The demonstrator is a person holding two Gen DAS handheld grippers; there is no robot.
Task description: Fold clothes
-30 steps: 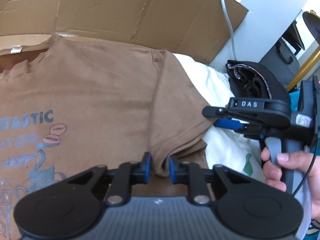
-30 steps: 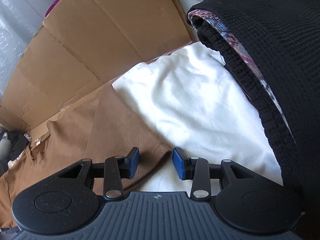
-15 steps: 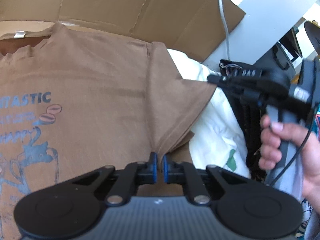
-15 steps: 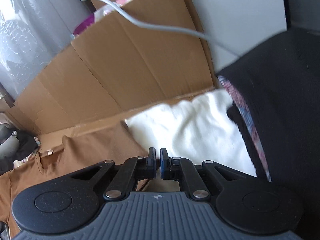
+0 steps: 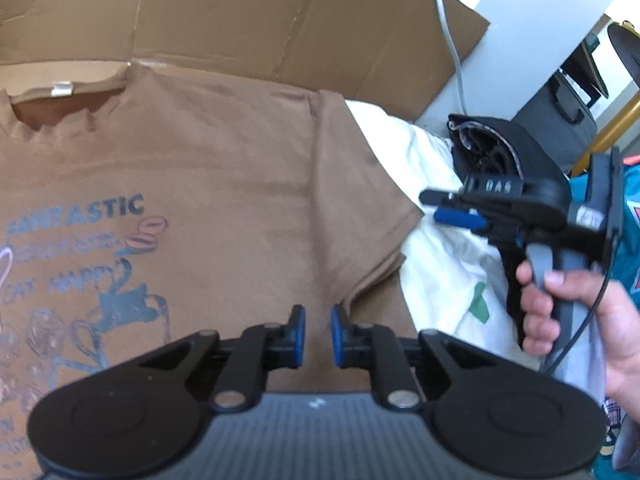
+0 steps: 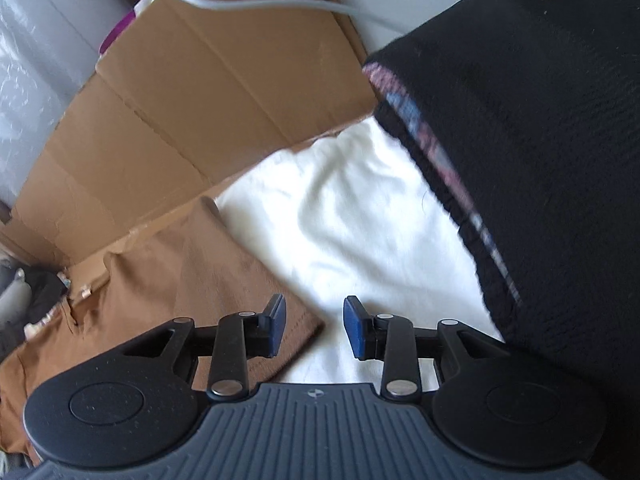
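While flat, brown T-shirt [image 5: 240, 184] soft | both tongs parted, empty

The T-shirt [image 5: 224, 184] is plain brown with a faded blue print of lettering, cups and pinkish coffee beans. Beside it the white garment [image 6: 360, 216] carries a small green mark. The knit garment [image 6: 540, 140] is black with a pink-and-blue patterned edge. Both grippers are black with blue pads [image 5: 298, 330]. The cardboard [image 5: 240, 20] is tan.

A lived-in home room, likely. Laundry lies piled on flattened cardboard [image 5: 248, 20] (a makeshift surface). A dark suitcase [image 5: 560, 120] stands behind.
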